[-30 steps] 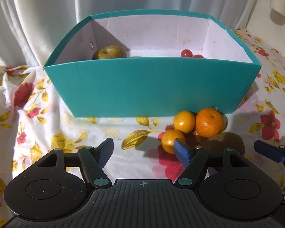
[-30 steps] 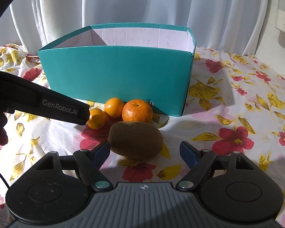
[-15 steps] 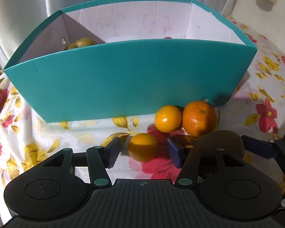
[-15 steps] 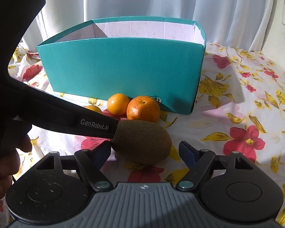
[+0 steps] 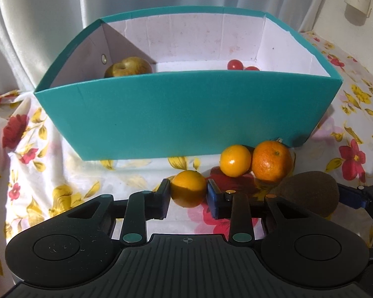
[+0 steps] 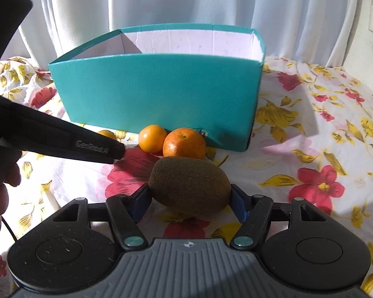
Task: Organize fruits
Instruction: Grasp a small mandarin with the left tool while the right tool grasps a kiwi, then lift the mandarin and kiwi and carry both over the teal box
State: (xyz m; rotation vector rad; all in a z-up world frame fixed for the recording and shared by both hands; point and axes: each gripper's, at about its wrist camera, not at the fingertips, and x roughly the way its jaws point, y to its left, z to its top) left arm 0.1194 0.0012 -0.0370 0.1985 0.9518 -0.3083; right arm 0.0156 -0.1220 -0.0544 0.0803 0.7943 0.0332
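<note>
The left gripper (image 5: 189,195) is clamped on a small orange (image 5: 188,191) that sits on the flowered cloth (image 5: 49,173). The right gripper (image 6: 190,196) is closing around the kiwi (image 6: 189,186); both pads seem to touch its ends. Just behind lie a second small orange (image 5: 235,160) and a bigger mandarin (image 5: 271,161), against the teal box (image 5: 181,114), which contains an apple (image 5: 128,67) and cherry tomatoes (image 5: 235,64).
</note>
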